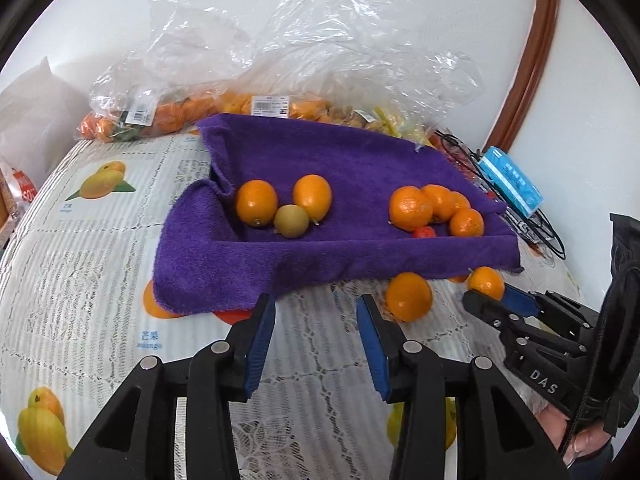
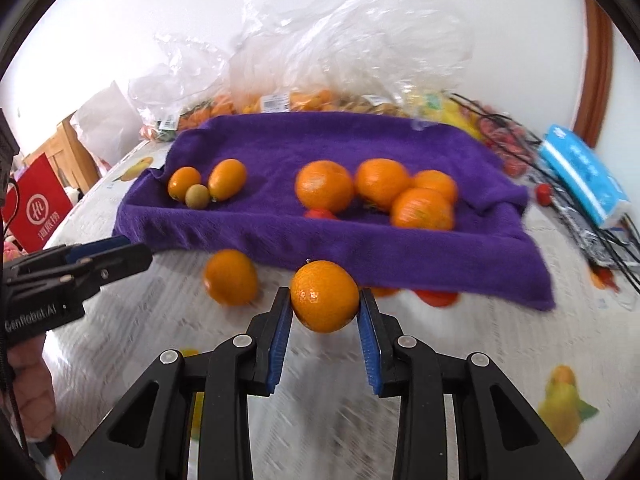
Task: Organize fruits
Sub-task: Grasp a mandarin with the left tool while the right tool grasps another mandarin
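A purple towel (image 1: 340,160) lies draped over the table's middle. On its left part sit two oval oranges (image 1: 256,202) and a small greenish fruit (image 1: 291,221). On its right part several mandarins (image 1: 410,208) cluster with a small red fruit (image 1: 424,233). My right gripper (image 2: 324,300) is shut on a mandarin (image 2: 324,294), held just above the table in front of the towel. Another loose mandarin (image 2: 230,278) lies on the table to its left. My left gripper (image 1: 316,316) is open with nothing between its fingers, low in front of the towel's near edge.
Clear plastic bags of fruit (image 1: 280,92) pile up against the wall behind the towel. A blue tissue pack (image 1: 510,184) rests on a black wire rack (image 1: 544,232) at the right. A red bag (image 2: 36,204) stands off the table's left. The tablecloth (image 1: 100,280) carries printed mangoes.
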`<state>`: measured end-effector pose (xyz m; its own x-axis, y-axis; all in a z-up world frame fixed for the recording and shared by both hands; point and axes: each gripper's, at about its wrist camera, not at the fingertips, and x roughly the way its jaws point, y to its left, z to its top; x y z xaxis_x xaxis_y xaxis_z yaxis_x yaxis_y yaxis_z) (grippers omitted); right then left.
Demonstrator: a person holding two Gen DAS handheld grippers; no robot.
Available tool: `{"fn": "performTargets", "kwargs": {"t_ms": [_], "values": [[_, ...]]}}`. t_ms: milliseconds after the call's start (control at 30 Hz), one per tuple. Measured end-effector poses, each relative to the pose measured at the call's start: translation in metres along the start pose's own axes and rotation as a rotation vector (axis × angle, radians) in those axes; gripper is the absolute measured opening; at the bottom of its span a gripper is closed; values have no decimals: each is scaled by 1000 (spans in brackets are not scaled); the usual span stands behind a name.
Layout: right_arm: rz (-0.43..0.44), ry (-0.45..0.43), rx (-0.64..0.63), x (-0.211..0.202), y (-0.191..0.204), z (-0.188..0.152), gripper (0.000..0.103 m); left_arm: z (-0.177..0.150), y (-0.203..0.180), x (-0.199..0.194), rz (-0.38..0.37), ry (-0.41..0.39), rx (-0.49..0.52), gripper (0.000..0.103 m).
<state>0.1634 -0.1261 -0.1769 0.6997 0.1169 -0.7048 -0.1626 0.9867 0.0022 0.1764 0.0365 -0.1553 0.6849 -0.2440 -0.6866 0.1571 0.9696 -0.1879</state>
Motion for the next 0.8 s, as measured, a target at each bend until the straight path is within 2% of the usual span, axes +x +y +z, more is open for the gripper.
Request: {"fn": "performTargets", "kwargs": {"t_ms": [233,300,467,533,600,633,667,733,800], "values": [[-106,-1,10,-24,-45,-27,33,-4,-25,16,-75,67,8,42],[-105,13,52,-28,-63,-32,33,-6,-37,21,-86,76,11,42],[-91,16,148,-33,-88,-37,33,-5,-65,39,-7,80,23,42],[-75,33,162,-29,-90,-36,33,-4,-73,47,9,82,21,42],[-68,40,168,-27,-91,-36,33,-5,-83,52,60,73,51,42],[-68,38,168,-26,-90,-36,33,-5,-89,54,98,68,81,34],[-62,34,166,-27,-90,-36,33,-6,-92,55,117,70,97,31],[-54,32,164,-27,-90,-36,33,-6,-90,51,91,57,97,31],[-48,32,165,-27,-90,-36,33,-7,-84,43,102,39,83,31]]}}
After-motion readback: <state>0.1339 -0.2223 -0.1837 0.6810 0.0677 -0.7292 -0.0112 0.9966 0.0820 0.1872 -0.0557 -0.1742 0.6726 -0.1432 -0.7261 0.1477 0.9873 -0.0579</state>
